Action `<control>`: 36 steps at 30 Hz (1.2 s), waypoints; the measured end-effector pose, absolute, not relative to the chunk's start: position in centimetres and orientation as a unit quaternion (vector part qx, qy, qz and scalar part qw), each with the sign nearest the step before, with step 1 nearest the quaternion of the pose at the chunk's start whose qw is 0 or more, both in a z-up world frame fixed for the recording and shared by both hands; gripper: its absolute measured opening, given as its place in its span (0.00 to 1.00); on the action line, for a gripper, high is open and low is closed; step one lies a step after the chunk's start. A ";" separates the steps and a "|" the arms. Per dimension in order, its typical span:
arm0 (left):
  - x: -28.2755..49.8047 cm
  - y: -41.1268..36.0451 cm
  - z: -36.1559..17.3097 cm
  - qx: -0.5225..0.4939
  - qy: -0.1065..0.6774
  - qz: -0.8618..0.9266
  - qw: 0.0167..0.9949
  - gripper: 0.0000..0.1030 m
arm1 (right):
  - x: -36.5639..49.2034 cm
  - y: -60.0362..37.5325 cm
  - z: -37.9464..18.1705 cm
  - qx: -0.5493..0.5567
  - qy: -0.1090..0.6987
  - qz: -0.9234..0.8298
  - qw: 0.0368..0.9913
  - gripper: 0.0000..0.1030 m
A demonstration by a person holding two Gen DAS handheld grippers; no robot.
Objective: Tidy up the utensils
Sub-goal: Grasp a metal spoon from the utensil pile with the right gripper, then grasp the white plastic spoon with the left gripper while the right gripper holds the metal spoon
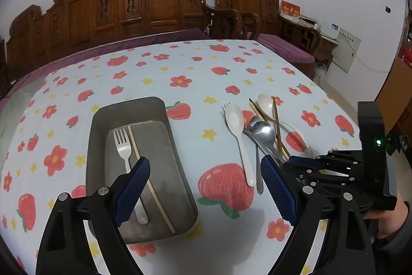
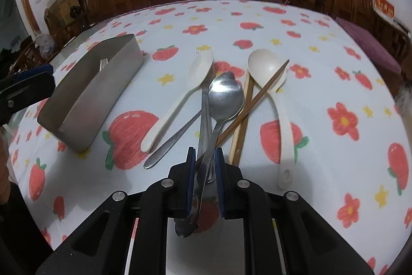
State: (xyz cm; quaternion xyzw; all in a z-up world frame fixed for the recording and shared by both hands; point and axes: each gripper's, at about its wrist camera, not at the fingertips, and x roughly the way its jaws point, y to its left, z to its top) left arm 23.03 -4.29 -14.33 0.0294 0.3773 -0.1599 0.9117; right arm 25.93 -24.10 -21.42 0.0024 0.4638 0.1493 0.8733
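Where two lie: one fork (image 1: 121, 143), one chopstick (image 1: 150, 179)

Both fisheye views are evenly and fairly dimly lit by soft indoor light from above, with a cool cast. Ahead of the right gripper (image 2: 203, 159) a white glare spot sits on the steel spoon's bowl (image 2: 226, 99). Beneath the left gripper (image 1: 206, 187) a faint soft shadow lies on the tablecloth (image 1: 180, 63). Straight lines bow strongly toward the edges, and the corners fall to black. Focus is sharp throughout, with slight softness at the rim.
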 end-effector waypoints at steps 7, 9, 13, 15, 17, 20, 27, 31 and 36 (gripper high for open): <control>23.0 -4.3 -14.3 0.029 0.377 -0.161 0.912 0.82 | 26.6 -25.5 -22.1 0.067 0.480 0.160 0.860 0.17; 22.9 -4.5 -14.2 0.030 0.377 -0.162 0.911 0.82 | 26.6 -25.7 -22.2 0.072 0.483 0.158 0.858 0.17; 22.8 -4.9 -14.2 0.037 0.377 -0.165 0.910 0.82 | 26.6 -25.7 -22.2 0.073 0.484 0.158 0.857 0.17; 22.7 -5.2 -14.3 0.041 0.378 -0.167 0.910 0.82 | 26.6 -25.5 -22.2 0.068 0.483 0.157 0.858 0.17; 22.7 -5.4 -14.4 0.044 0.378 -0.168 0.909 0.82 | 26.6 -25.5 -22.2 0.066 0.484 0.158 0.858 0.18; 22.6 -5.6 -14.6 0.047 0.379 -0.168 0.909 0.82 | 26.6 -25.4 -22.1 0.061 0.481 0.160 0.860 0.10; 22.6 -6.2 -15.0 0.052 0.380 -0.168 0.908 0.82 | 26.0 -25.5 -20.9 0.031 0.460 0.143 0.876 0.02; 22.6 -6.8 -15.4 0.059 0.379 -0.169 0.908 0.82 | 25.6 -25.4 -20.2 0.005 0.444 0.139 0.885 0.02; 23.0 -7.9 -16.2 0.060 0.387 -0.175 0.903 0.72 | 25.3 -26.1 -18.9 -0.010 0.415 0.125 0.901 0.02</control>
